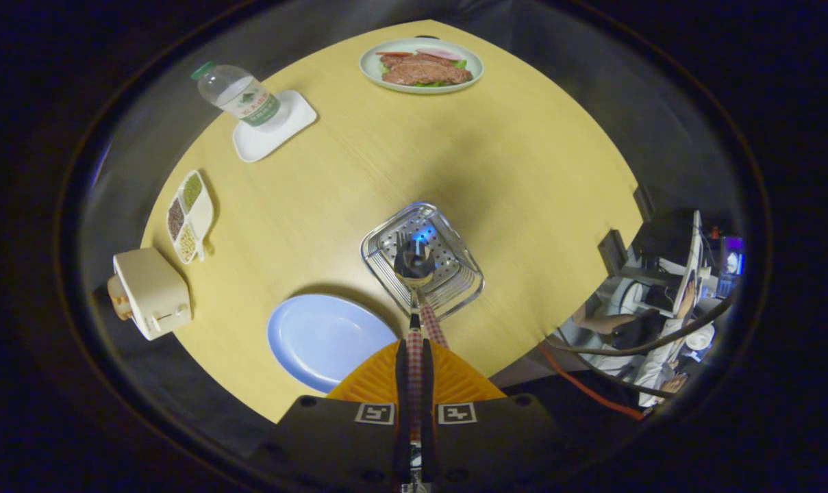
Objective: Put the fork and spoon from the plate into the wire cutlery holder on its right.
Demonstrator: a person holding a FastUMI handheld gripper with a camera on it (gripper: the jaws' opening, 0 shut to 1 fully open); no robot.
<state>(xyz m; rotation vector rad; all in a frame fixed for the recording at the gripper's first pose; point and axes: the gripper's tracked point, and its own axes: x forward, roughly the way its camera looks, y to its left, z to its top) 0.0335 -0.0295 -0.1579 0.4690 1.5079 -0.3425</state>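
Note:
My gripper (414, 346) is shut on the red-checked handles of a fork and spoon (414, 263), held together between the orange fingers (376, 380). Their metal heads hang straight ahead of the fingers, over the open top of the wire cutlery holder (448, 287). The holder stands on the wooden table just right of the blue plate (321, 339). The plate lies bare, left of the fingers.
A cream toaster-like box (152, 293) sits at the table's left edge, with a divided dish of grains (189, 216) behind it. Further off are a water bottle (239, 94) on a white tray (274, 128) and a plate of meat (421, 65). A person sits beyond the table's right edge.

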